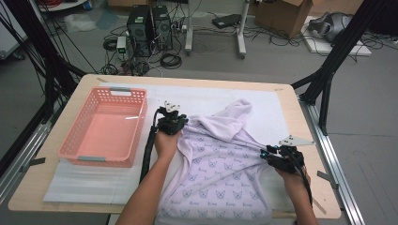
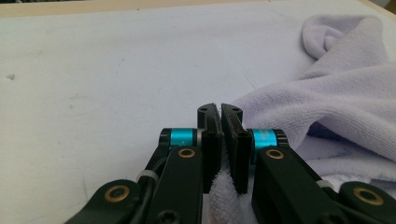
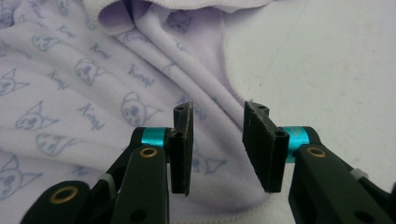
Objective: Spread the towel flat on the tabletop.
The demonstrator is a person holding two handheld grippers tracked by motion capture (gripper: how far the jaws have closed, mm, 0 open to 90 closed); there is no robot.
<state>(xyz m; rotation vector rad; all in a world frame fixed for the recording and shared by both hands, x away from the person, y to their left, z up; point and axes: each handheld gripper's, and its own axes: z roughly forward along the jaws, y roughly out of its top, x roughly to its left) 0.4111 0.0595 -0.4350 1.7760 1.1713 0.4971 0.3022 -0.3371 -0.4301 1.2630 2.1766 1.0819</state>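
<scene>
My left gripper (image 2: 220,112) pinches the towel (image 1: 220,159) edge, fingers clamped shut. My right gripper (image 3: 217,140) fingers gape half-open over its three-o'clock hem. Bare bench (image 1: 281,112) lies toward twelve; basket (image 1: 75,136) at nine.

basket (image 1: 104,129) left on table (image 1: 56,187), towel (image 1: 220,164) right of it

High view above the table (image 1: 300,140), looking forward and down, gripper views close, low — all share the lavender cloth (image 1: 220,164).
</scene>
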